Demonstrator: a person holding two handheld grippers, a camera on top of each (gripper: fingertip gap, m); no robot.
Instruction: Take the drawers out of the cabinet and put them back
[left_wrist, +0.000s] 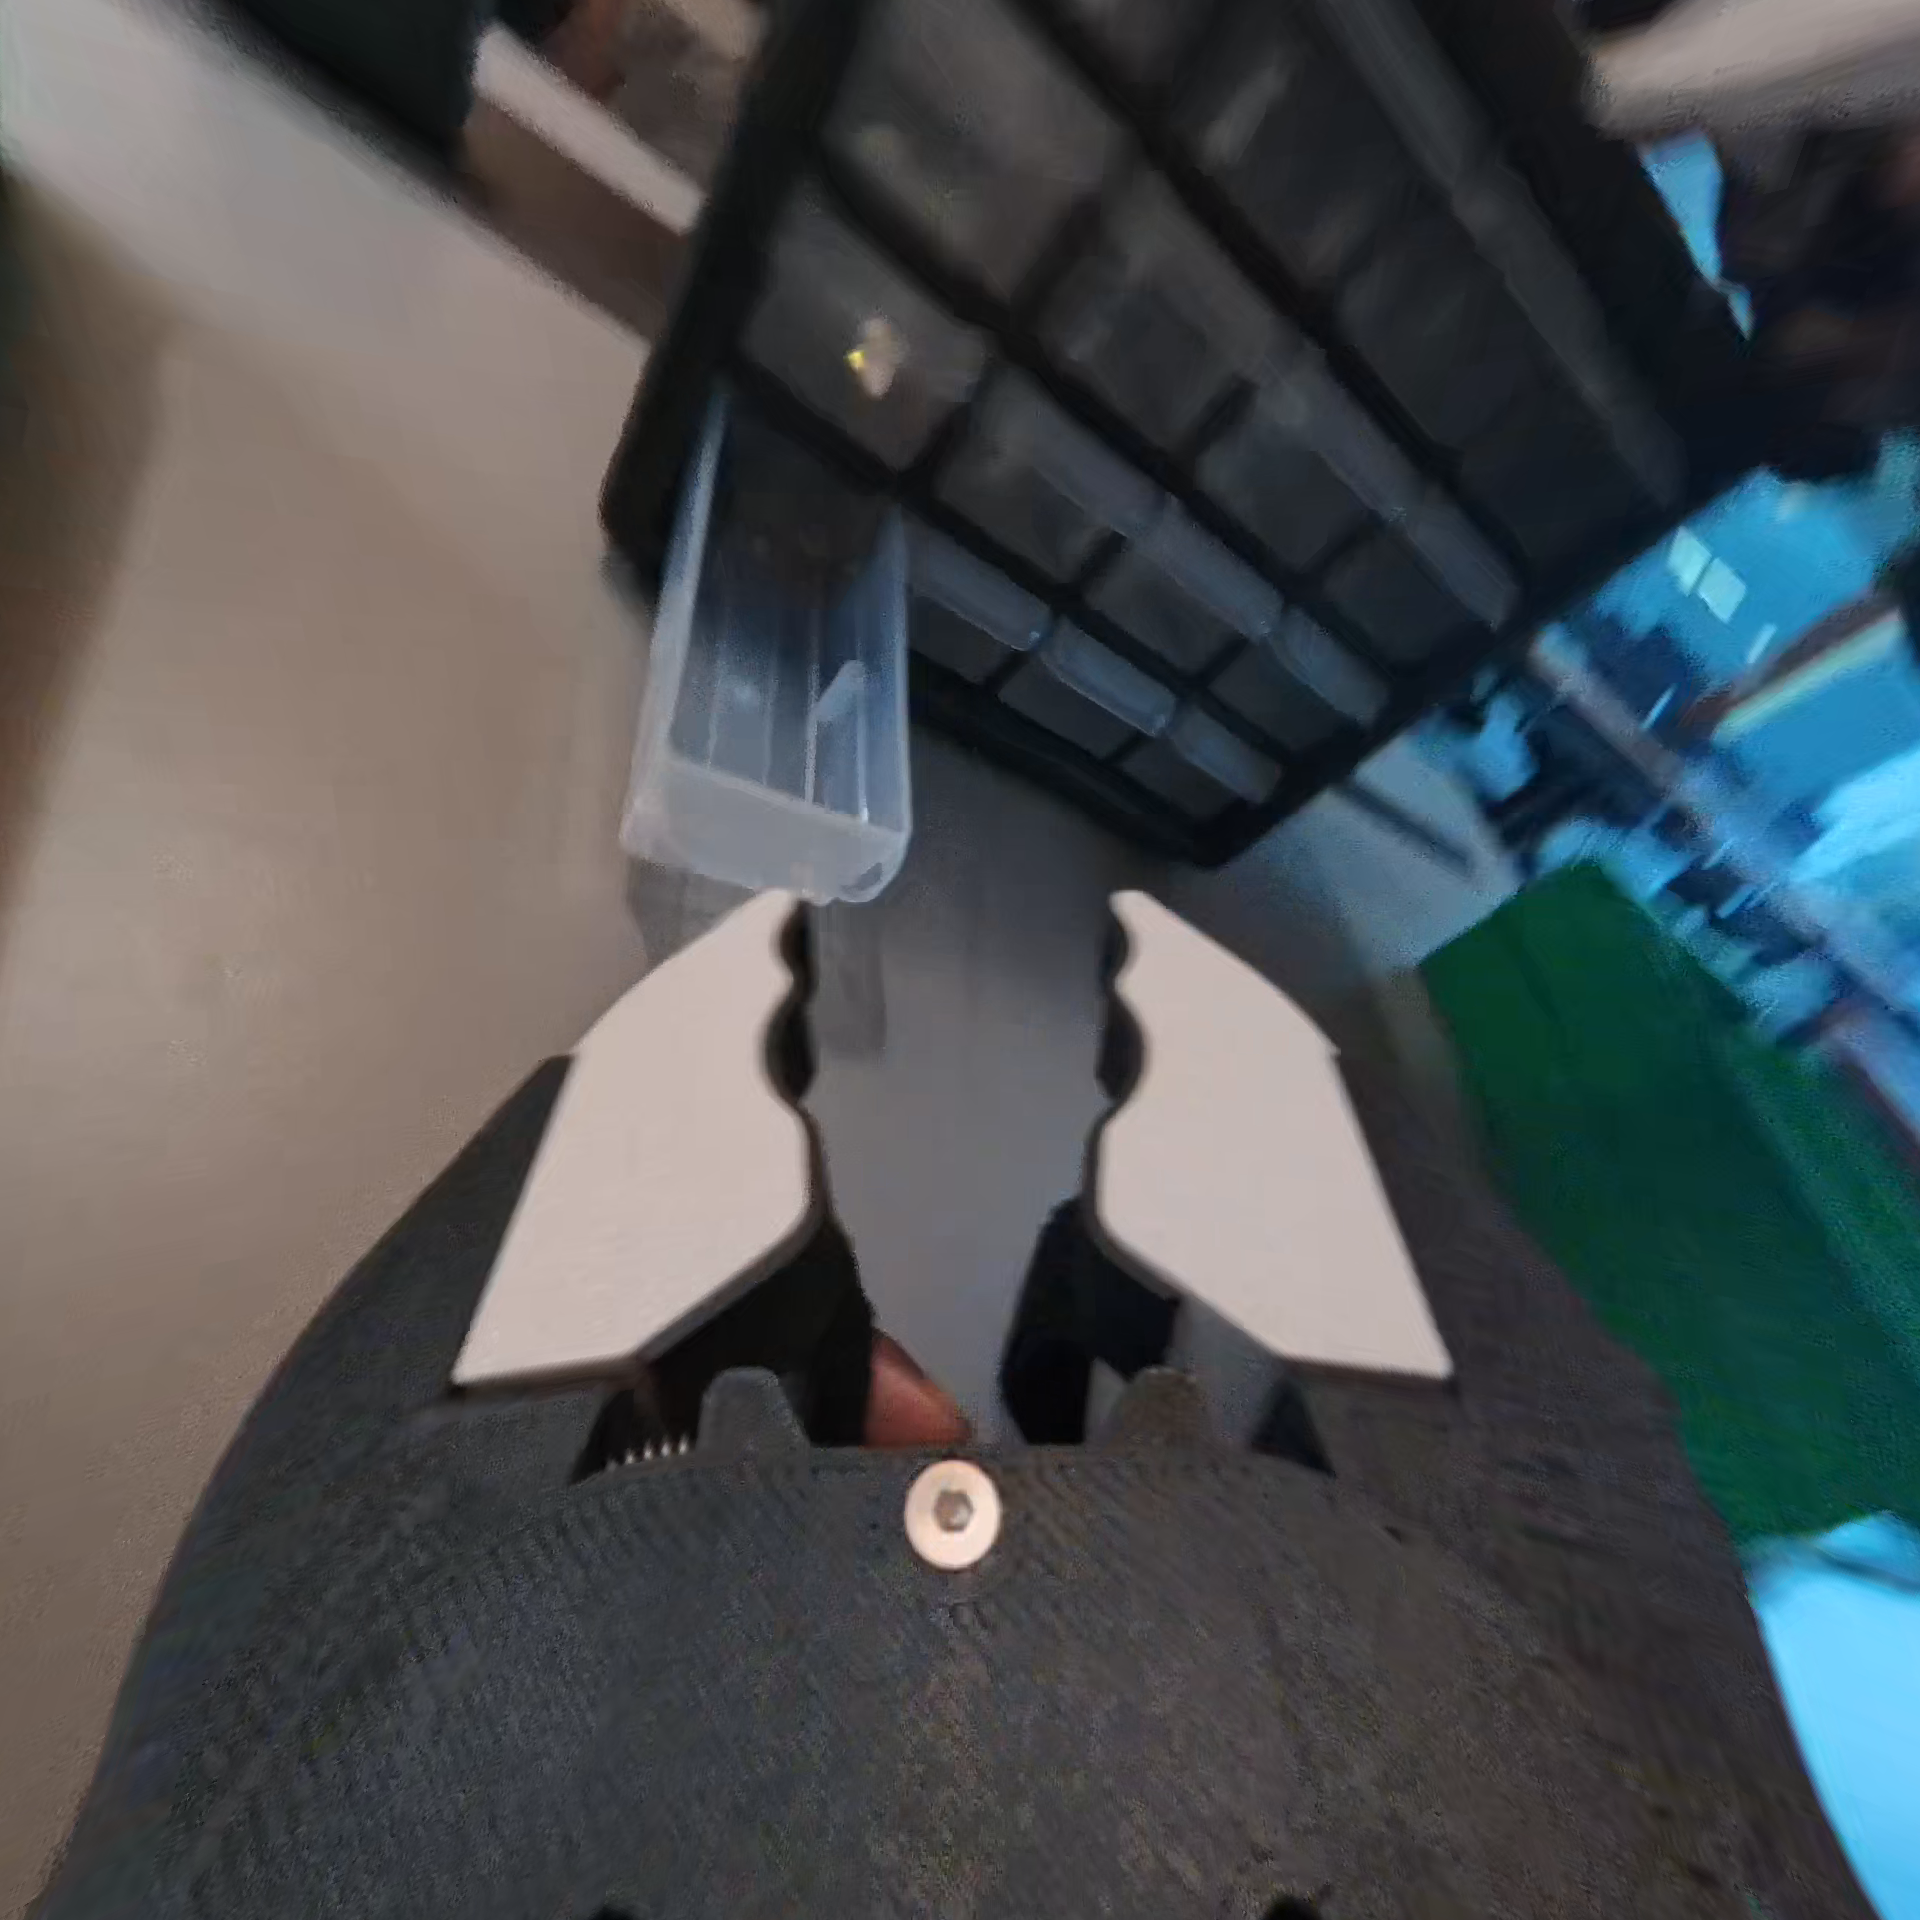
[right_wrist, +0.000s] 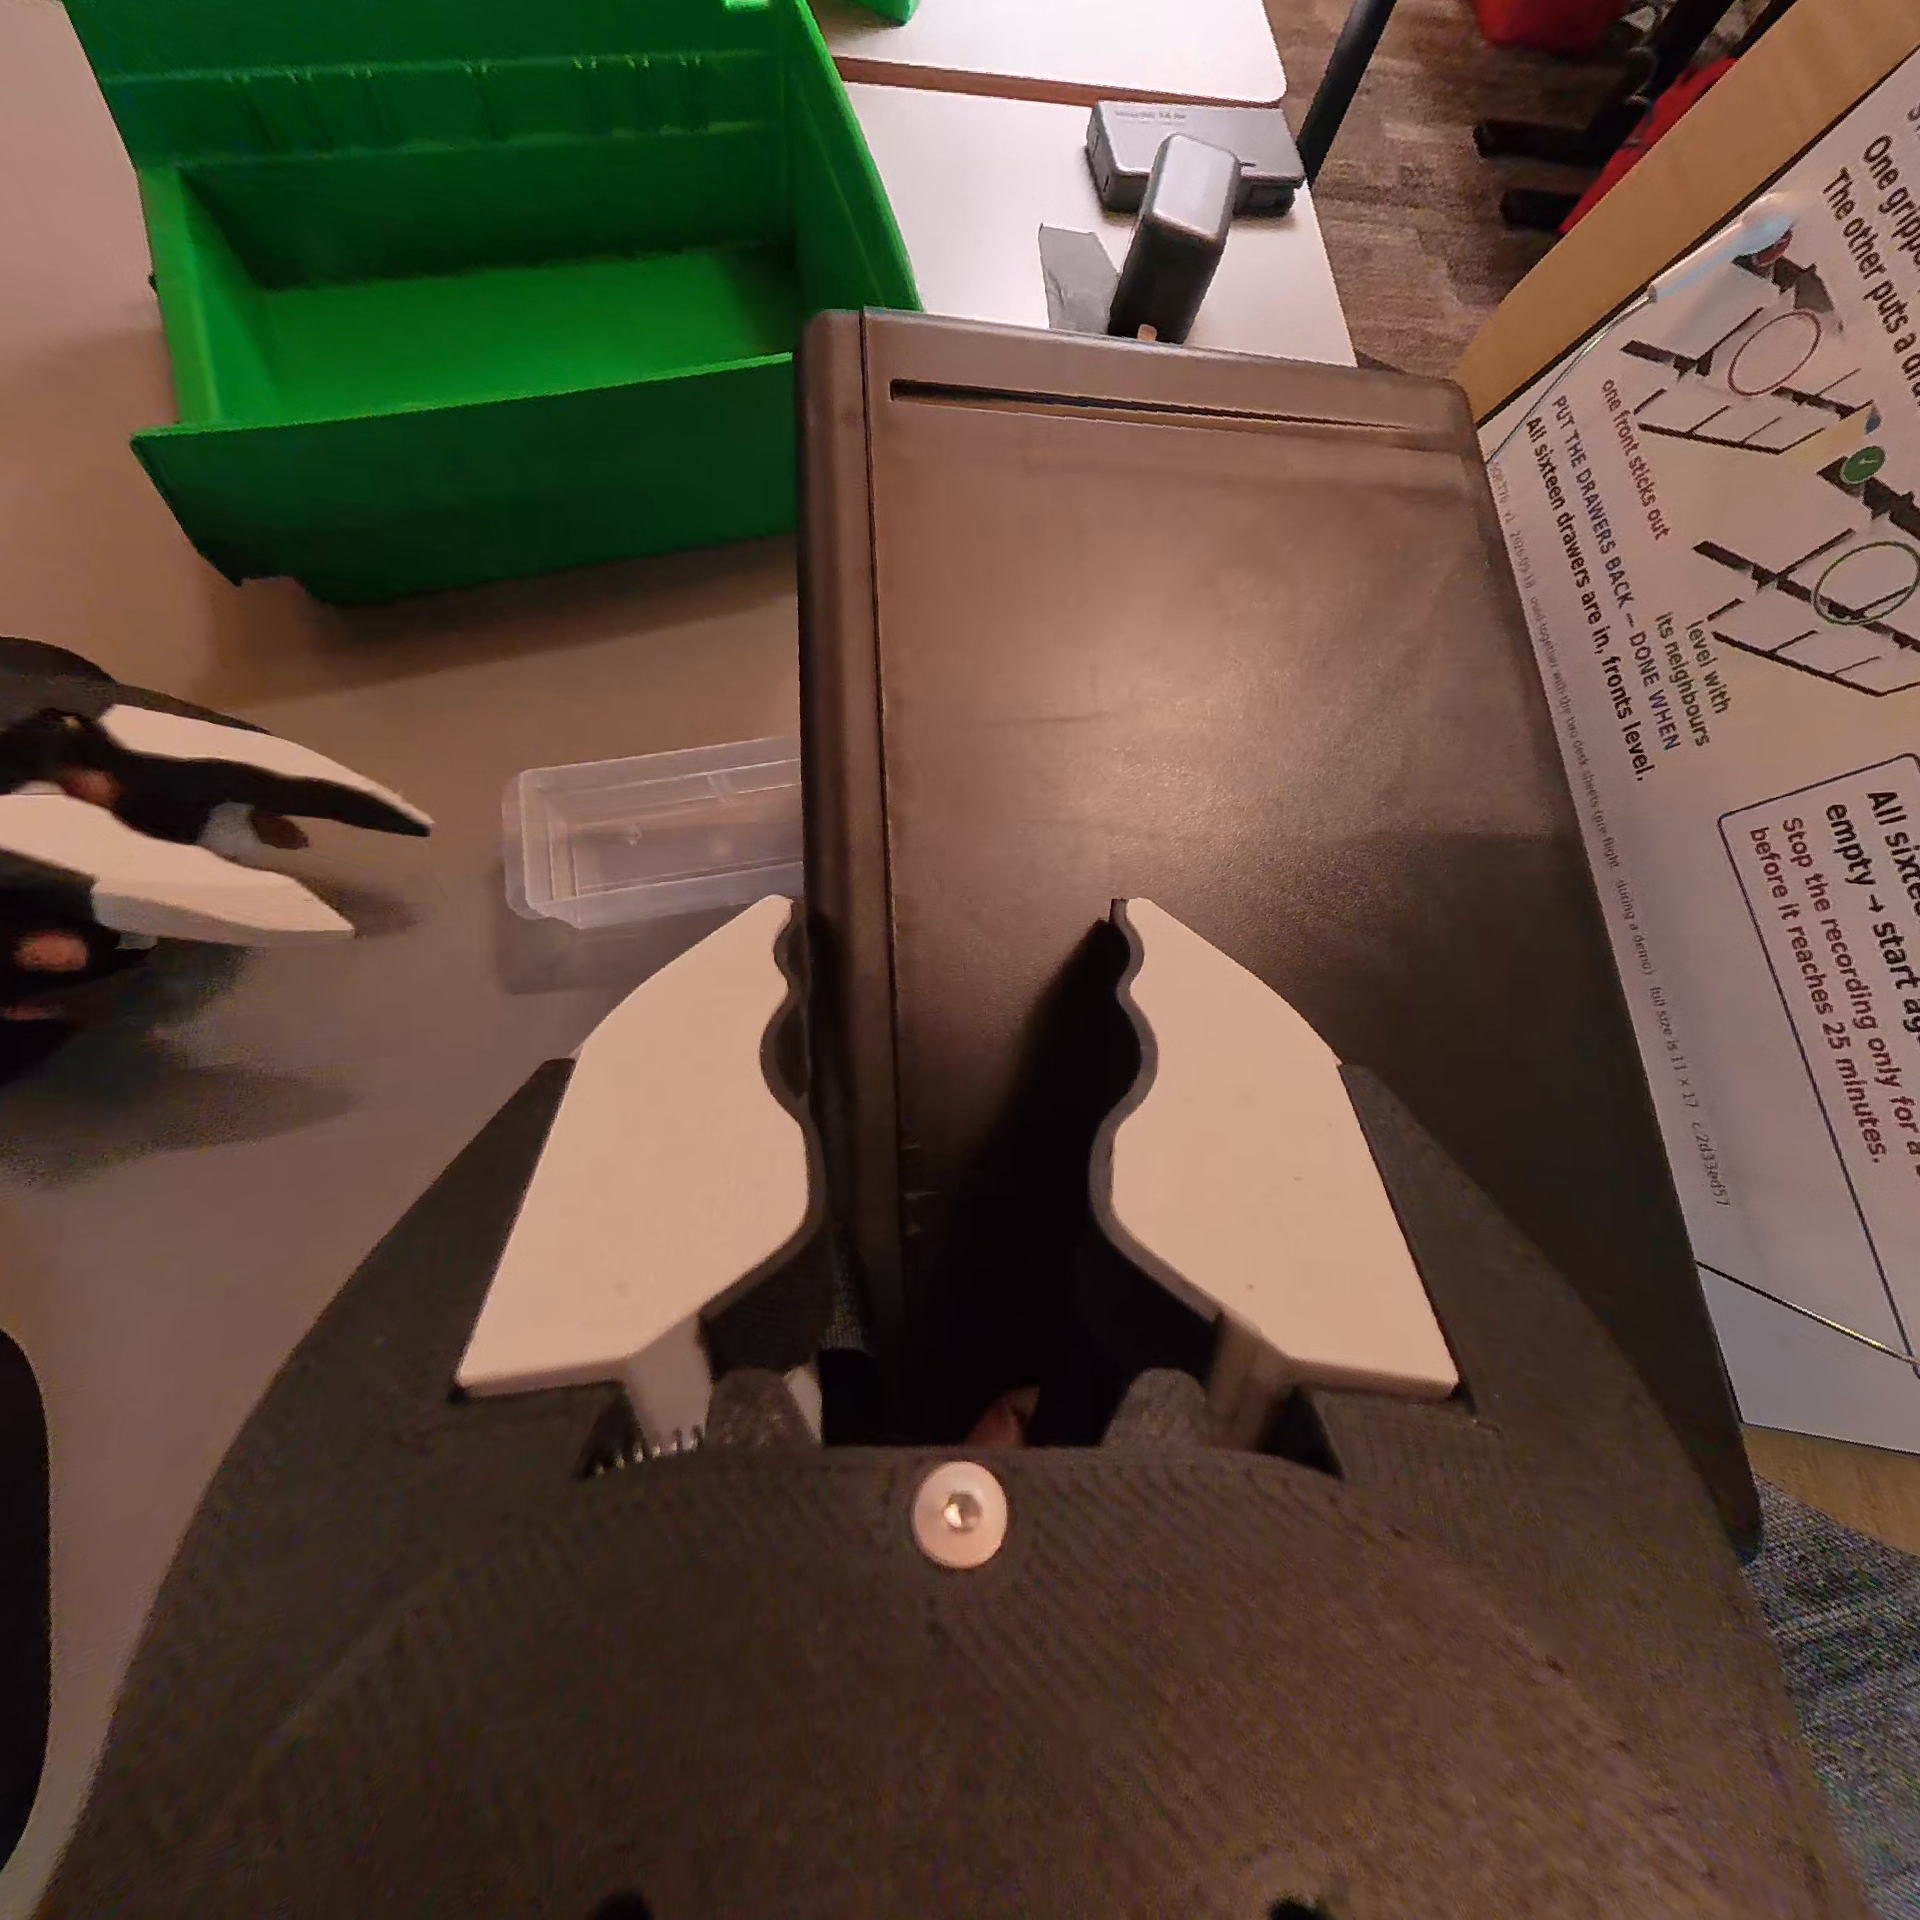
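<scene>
A black cabinet (left_wrist: 1195, 416) with several clear drawers stands on the table; the right wrist view shows its top (right_wrist: 1143, 675). One clear drawer (left_wrist: 769, 707) sticks far out of the cabinet's front at one end and also shows in the right wrist view (right_wrist: 655, 831). My left gripper (left_wrist: 956, 914) is open and empty, with the drawer's front just beyond its left fingertip; it shows in the right wrist view (right_wrist: 374, 873) a little short of the drawer. My right gripper (right_wrist: 954, 914) is open over the cabinet's top, near its front edge.
A green open bin (right_wrist: 468, 312) stands on the table beyond the drawer and shows in the left wrist view (left_wrist: 1662, 1143). A printed instruction sheet (right_wrist: 1714, 623) leans at the cabinet's right. Grey devices (right_wrist: 1174, 239) lie behind the cabinet.
</scene>
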